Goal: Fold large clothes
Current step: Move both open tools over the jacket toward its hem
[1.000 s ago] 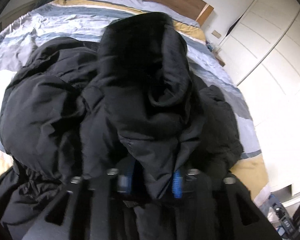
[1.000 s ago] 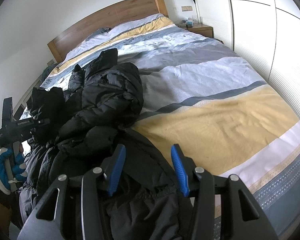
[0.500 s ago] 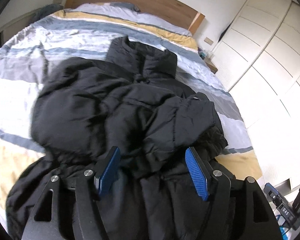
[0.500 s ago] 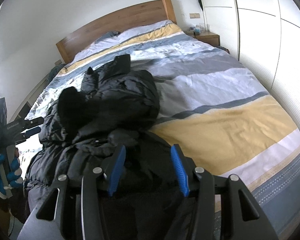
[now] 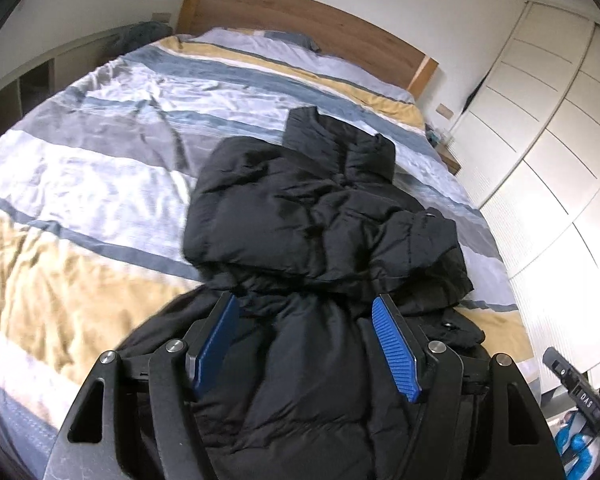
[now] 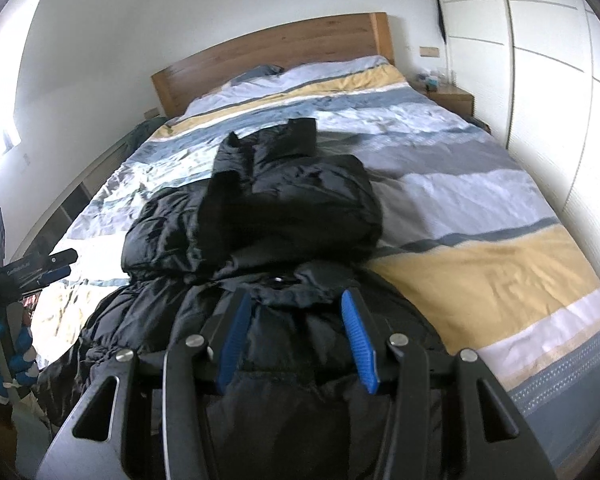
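Black quilted fabric fills the middle of the left wrist view: a puffer jacket (image 5: 320,232) lies along a bed, its stand-up collar toward the wooden headboard (image 5: 300,20) and its lower part running under the camera. The upper body and a sleeve are bunched over the middle. Beneath it spreads a creased duvet (image 5: 92,184) in bands of white, grey, slate blue and mustard yellow, with pillows under the headboard. White wardrobe doors (image 5: 548,168) line the far side of the bed, and a small wooden nightstand (image 5: 450,162) sits between them and the headboard. The left gripper (image 5: 306,308) has just been opening; its blue pads (image 5: 394,352) stand wide apart above the jacket, pressing on nothing. At the lower right edge the other tool and a blue-and-white glove show.

From the right wrist view the same jacket (image 6: 284,208) sits left of the bed's centre, leaving the yellow and white bands of the duvet (image 6: 480,264) bare toward the wardrobe (image 6: 560,92). The headboard (image 6: 276,56) meets a plain white wall. The right gripper (image 6: 296,308) hangs partly open over the jacket's hem end, with dark fabric seen between the pads; I cannot tell whether they touch it. At the left edge a gloved hand (image 6: 8,354) holds the left tool clear of the jacket.
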### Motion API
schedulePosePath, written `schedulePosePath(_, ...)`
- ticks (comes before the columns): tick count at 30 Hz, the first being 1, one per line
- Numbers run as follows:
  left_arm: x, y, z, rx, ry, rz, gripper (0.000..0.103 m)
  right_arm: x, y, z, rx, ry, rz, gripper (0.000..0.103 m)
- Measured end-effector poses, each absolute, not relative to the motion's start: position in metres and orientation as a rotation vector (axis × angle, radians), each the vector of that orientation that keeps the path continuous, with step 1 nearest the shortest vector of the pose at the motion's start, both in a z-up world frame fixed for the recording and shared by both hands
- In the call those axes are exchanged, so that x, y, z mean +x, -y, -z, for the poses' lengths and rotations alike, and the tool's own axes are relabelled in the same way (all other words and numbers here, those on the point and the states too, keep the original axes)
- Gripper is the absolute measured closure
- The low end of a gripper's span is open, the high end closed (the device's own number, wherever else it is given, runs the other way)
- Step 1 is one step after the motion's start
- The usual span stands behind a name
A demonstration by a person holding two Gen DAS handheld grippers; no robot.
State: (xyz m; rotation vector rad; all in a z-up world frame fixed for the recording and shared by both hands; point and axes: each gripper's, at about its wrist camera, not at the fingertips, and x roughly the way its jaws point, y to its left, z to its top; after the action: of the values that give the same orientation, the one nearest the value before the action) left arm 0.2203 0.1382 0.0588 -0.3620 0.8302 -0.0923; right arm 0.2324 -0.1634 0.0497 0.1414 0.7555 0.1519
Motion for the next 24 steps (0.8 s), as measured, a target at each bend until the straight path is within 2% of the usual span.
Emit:
schedulePosePath(11,0.235,-0.180,-0.064,-0.345,-0.826,-0.016,0.034,0.283,0.098,-0.061,0.000,-0.750,-0.248,0.057)
schedulePosePath(24,0.338,-0.182,-0.021,-0.271,-0.822,-0.067,0.034,0.389,-0.002,-0.034,-0.128,-0.703,-0.472,0.057)
